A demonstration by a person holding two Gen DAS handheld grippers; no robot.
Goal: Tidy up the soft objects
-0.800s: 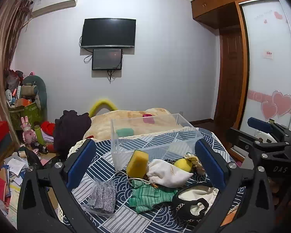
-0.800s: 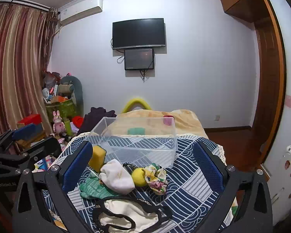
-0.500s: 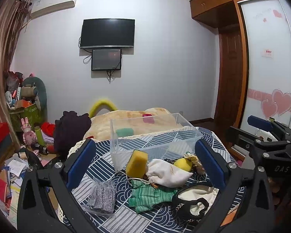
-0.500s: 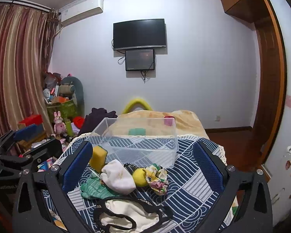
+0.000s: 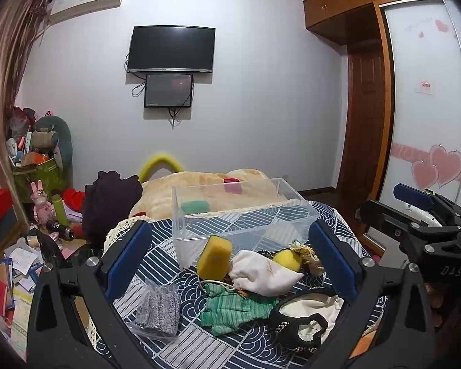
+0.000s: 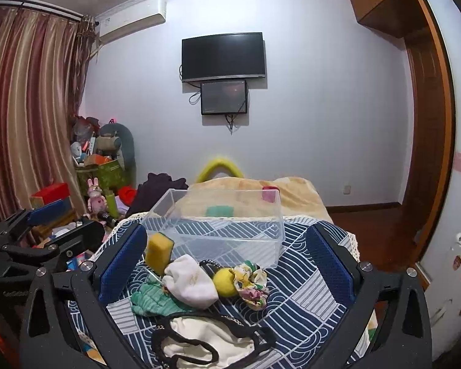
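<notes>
Between the wide-open jaws, a yellow sponge (image 5: 215,257), white pouch (image 5: 264,272) and green glove (image 5: 233,307) are seen; a clear bin (image 5: 249,215) is set beyond them.

cream bag (image 6: 199,341) partly hidden beneath the lower frame edge.

Soft items heaped on a table draped in a navy-and-white patterned cloth (image 5: 199,344).
A clear plastic bin (image 5: 239,221) stands at the far side; before it lie a yellow sponge (image 5: 214,256), white drawstring pouch (image 5: 262,272), yellow ball (image 5: 287,259), floral scrunchie (image 6: 252,284), green knit gloves (image 5: 233,307), a bagged grey cloth (image 5: 159,309) and a cream bag with black straps (image 6: 206,338).
</notes>
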